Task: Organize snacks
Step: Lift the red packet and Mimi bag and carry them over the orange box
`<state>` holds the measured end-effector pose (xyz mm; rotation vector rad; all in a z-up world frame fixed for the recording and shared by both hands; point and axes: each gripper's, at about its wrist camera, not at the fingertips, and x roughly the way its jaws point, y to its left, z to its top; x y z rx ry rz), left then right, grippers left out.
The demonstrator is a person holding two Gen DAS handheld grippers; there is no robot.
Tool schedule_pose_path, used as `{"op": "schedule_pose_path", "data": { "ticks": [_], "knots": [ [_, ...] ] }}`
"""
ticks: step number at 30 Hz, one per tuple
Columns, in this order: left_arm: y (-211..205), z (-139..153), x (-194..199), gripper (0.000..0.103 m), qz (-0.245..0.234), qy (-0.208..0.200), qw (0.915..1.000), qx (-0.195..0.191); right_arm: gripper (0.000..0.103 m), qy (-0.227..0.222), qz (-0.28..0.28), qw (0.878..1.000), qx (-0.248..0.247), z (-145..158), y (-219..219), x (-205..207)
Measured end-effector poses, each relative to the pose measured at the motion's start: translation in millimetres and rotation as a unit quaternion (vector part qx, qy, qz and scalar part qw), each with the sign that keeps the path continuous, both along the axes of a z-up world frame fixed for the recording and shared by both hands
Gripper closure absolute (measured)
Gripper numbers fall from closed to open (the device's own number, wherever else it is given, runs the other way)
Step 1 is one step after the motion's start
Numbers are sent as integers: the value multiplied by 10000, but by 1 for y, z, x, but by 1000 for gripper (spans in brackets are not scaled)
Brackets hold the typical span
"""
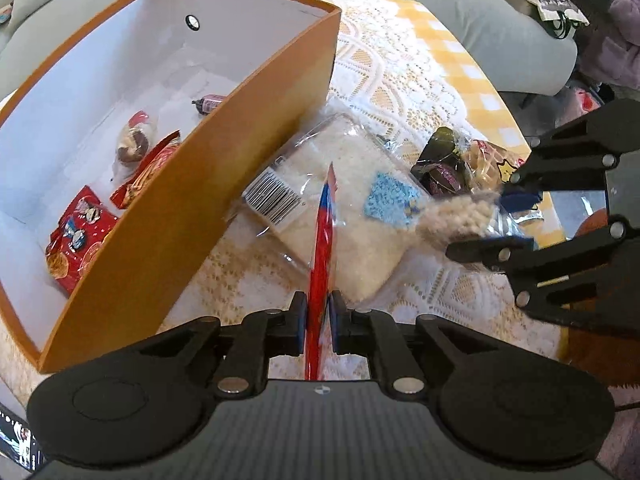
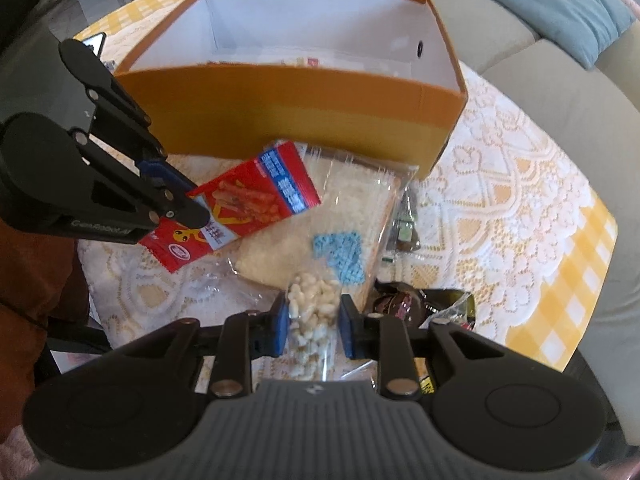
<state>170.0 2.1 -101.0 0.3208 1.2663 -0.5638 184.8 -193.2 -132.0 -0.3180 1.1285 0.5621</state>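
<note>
Left jaws clamping red packet (image 1: 321, 264) edge-on, long axis pointing away

The orange box (image 2: 304, 108) with white inside walls stands open on the lace-covered bench (image 2: 500, 200). Inside it lie a red snack packet (image 1: 76, 236), a second red packet (image 1: 148, 172), a round wrapped sweet (image 1: 134, 142) and a small dark candy (image 1: 208, 104). A red-and-blue snack pouch (image 2: 256, 200) is pinched at one corner and held above a clear bag of pale grains (image 2: 352, 216) lying flat just before the box. A small clear bag of puffed pieces (image 2: 312, 316) is clamped upright. Dark wrapped sweets (image 2: 404, 300) lie beside it.
</note>
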Motion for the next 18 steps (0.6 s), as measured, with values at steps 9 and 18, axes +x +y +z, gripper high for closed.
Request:
{"op": "schedule_pose_path", "data": {
  "ticks": [9, 18],
  "knots": [
    [-10, -11, 0, 93, 142, -110, 9996, 236, 80, 50, -90, 9999, -23, -5, -2, -3],
    [-9, 18, -12, 93, 367, -350, 9983, 290, 81, -256, 28, 9996, -117, 10, 7, -14]
  ]
}}
